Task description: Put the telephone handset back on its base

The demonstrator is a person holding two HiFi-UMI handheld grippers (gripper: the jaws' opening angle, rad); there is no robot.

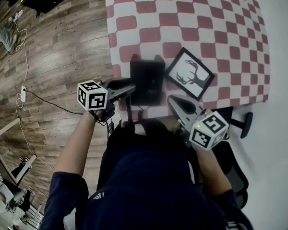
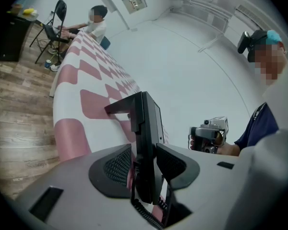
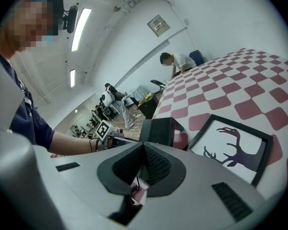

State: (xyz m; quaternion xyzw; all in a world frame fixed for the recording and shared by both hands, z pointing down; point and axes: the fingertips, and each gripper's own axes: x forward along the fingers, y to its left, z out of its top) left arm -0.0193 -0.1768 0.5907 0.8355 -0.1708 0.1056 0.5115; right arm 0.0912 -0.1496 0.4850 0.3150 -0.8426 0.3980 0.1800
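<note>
The handset stands edge-on between the jaws of my left gripper, a thin black slab with its coiled cord trailing out underneath. Those jaws are spread: a sliver of the checked cloth shows between one pad and the black plastic, so I take it they are not pinching anything. From the head view the handset and its base read as one black block at the near edge of the desk, close to the near left corner, and I cannot tell there where one ends and the other begins. Nothing looks lifted or hanging off, so my judgement is that the handset is seated on the base, or very nearly, and that the placing itself is done.

What seems left to me is small: draw the left gripper clear without dragging the handset or catching the cord, and check that it lies square in its cradle, which these views do not let me confirm.

My right gripper hangs just off the near edge of the desk, to the right of the base, its jaws pressed together with nothing between them. Beside the base, towards the right, a framed picture of an antlered animal lies flat on the cloth, near but apart from it.
</note>
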